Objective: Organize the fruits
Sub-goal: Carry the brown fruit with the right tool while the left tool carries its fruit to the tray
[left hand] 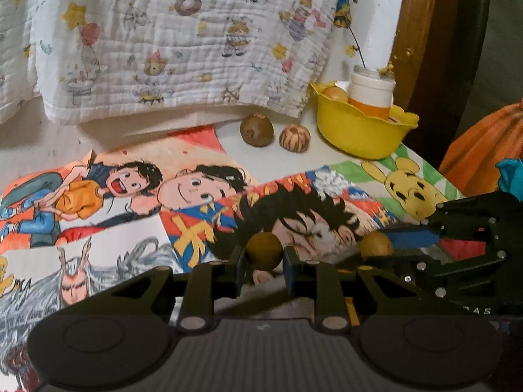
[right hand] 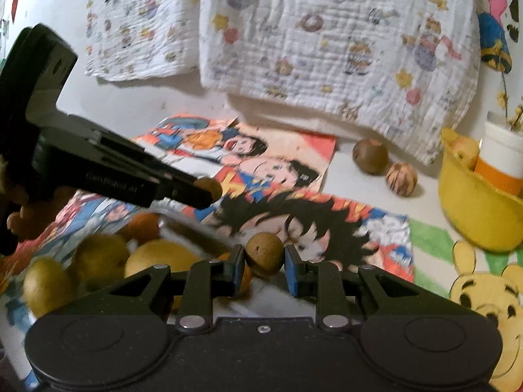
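Note:
My left gripper [left hand: 264,259] is shut on a small round brown fruit [left hand: 264,251] above the cartoon drawings. My right gripper [right hand: 264,261] is shut on a similar small brown fruit [right hand: 264,253]; it shows in the left wrist view [left hand: 385,243] at the right, with its fruit [left hand: 376,244]. The left gripper shows in the right wrist view [right hand: 209,192] with its fruit [right hand: 209,187]. A yellow bowl [left hand: 359,130] [right hand: 474,209] holds a fruit [left hand: 334,94]. A brown fruit [left hand: 256,129] [right hand: 370,156] and a striped fruit [left hand: 294,138] [right hand: 401,179] lie beside the bowl.
Several yellow-green and orange fruits [right hand: 98,261] lie at the lower left of the right wrist view. A white and orange jar [left hand: 371,93] with a twig stands in the bowl. A printed cloth [left hand: 179,49] hangs behind. Cartoon drawings [left hand: 196,196] cover the table. An orange cloth [left hand: 483,156] is at the right.

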